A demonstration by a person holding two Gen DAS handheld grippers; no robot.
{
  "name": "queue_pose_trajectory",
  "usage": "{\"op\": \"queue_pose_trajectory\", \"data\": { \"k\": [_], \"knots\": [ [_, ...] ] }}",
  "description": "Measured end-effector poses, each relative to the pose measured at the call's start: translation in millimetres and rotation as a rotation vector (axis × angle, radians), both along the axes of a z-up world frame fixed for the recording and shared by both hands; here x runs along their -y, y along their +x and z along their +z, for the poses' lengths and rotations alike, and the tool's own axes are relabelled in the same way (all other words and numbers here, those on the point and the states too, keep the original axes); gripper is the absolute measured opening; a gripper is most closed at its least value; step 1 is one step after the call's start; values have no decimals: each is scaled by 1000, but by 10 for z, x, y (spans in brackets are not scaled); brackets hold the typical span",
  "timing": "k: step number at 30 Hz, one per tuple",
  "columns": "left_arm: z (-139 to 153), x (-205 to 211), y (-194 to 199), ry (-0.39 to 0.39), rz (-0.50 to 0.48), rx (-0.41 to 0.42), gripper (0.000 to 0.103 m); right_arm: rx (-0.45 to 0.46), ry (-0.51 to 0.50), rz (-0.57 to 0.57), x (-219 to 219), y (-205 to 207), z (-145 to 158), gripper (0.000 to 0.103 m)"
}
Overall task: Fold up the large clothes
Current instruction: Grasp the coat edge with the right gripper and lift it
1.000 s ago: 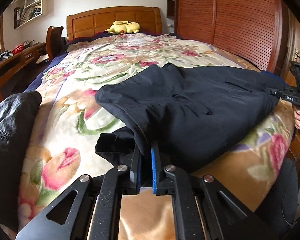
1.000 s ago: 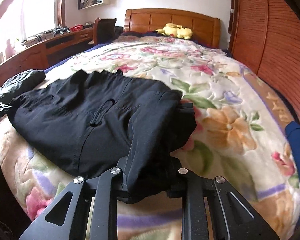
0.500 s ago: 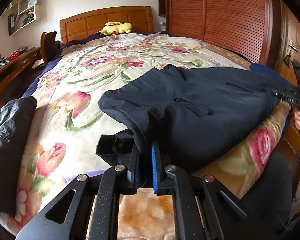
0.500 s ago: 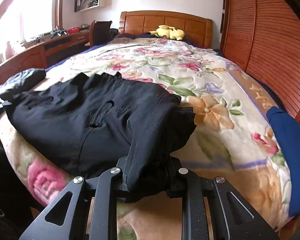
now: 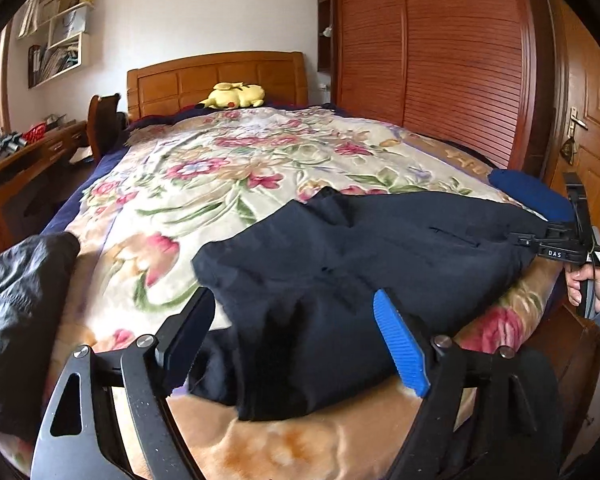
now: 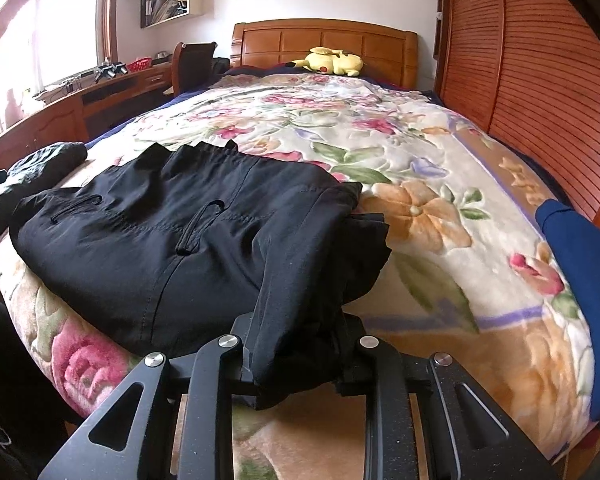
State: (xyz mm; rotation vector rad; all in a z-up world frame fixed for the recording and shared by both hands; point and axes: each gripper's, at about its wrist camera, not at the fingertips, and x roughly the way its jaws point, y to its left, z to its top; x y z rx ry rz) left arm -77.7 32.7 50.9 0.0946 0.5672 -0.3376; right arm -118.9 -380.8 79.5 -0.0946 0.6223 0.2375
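Observation:
A pair of black trousers [image 5: 364, 268] lies folded across the foot of the bed on a floral blanket [image 5: 236, 168]. My left gripper [image 5: 296, 320] is open, its jaws wide apart on either side of the trousers' near corner, holding nothing. In the right wrist view the trousers [image 6: 172, 232] spread to the left, and my right gripper [image 6: 296, 340] is shut on their near corner, with cloth bunched between the fingers. The right gripper also shows at the far right of the left wrist view [image 5: 556, 240].
A black jacket [image 5: 16, 312] lies at the bed's left corner, also in the right wrist view [image 6: 40, 164]. A blue garment [image 6: 584, 280] lies at the right edge. A yellow plush [image 5: 234, 96] sits by the headboard. A wooden wardrobe [image 5: 432, 56] stands right, a desk [image 6: 60, 112] left.
My left gripper has opened and let go of the trousers' corner, which now lies on the blanket. My right gripper stays shut on its corner. Both views have shifted back slightly.

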Motion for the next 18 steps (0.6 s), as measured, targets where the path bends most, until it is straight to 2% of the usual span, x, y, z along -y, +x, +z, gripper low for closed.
{"op": "queue_pose_trajectory", "data": {
  "k": [6, 8, 10, 18],
  "knots": [
    [-125, 426, 202, 19, -61, -40, 82, -9, 27, -12, 54, 17, -29, 28],
    [-180, 541, 254, 21, -76, -50, 82, -10, 21, -20, 52, 23, -37, 34],
    [-228, 640, 278, 30, -84, -57, 82, -6, 9, -23, 33, 19, -44, 35],
    [-449, 961, 373, 47, -132, -108, 82, -36, 9, -58, 74, 94, -158, 57]
  ]
}}
